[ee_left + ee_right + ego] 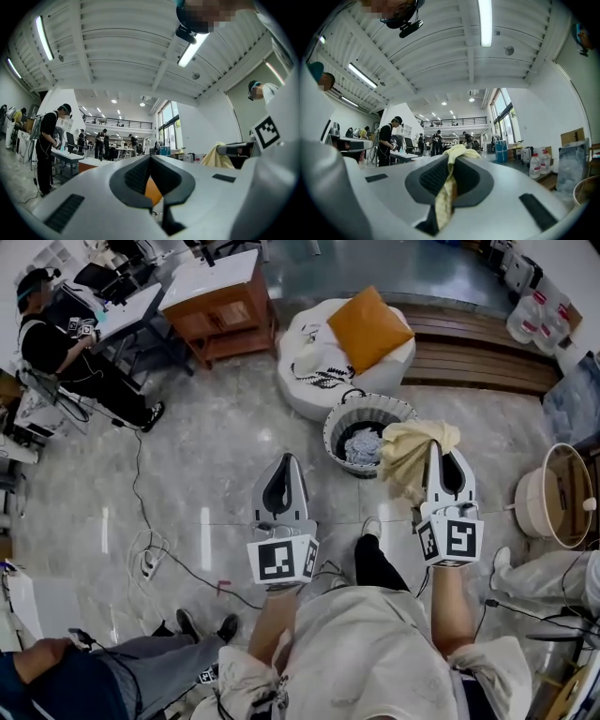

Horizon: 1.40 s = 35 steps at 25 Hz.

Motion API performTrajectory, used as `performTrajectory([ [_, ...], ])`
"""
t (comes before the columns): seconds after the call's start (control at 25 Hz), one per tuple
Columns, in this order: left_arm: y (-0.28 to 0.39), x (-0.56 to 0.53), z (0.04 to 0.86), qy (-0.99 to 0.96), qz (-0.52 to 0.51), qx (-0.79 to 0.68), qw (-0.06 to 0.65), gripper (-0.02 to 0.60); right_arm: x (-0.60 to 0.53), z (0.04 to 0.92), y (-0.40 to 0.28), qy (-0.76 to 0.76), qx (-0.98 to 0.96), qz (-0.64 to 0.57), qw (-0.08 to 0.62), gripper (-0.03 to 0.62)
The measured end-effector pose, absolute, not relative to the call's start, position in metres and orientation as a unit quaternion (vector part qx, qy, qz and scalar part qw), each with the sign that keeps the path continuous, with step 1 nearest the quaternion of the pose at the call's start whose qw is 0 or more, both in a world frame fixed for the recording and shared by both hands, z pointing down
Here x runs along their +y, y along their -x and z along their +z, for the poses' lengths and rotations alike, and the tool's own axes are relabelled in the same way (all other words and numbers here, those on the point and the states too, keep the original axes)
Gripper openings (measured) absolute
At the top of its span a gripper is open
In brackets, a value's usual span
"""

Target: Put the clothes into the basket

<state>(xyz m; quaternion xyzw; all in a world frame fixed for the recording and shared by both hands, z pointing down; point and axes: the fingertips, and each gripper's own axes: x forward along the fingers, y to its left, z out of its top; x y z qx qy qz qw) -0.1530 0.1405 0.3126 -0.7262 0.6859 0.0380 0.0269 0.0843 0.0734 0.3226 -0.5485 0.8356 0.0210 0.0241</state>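
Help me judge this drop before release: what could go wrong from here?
The yellow cloth in the right gripper seems to hang mostly outside the basket rim; released now, it would likely land on the floor. Its loose bulk could also catch on the rim and drape outside.

Polished grey stone floor (pixel 187 474) surrounds a white pouf (pixel 300 395) bearing an orange cushion (pixel 368 326); left of the pouf stands a wooden cabinet (pixel 220 310), right of it wooden steps (pixel 473 357), tube lights (pixel 485 21) overhead.
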Motion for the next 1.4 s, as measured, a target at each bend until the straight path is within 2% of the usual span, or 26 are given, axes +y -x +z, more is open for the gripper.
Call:
performTrajectory([
  [0.52,0.104,-0.026,0.301,0.730,0.042,0.682,0.025,0.003,-0.087,0.322,-0.131,0.541,0.841,0.006,0.027,0.011],
  [0.8,0.085,-0.078,0.303,0.732,0.034,0.680,0.027,0.003,-0.142,0.330,-0.148,0.543,0.839,0.000,0.029,0.011],
  [1.4,0.118,-0.185,0.332,0.766,0.024,0.642,0.016,0.003,-0.229,0.355,-0.096,0.557,0.831,-0.006,-0.007,0.011],
])
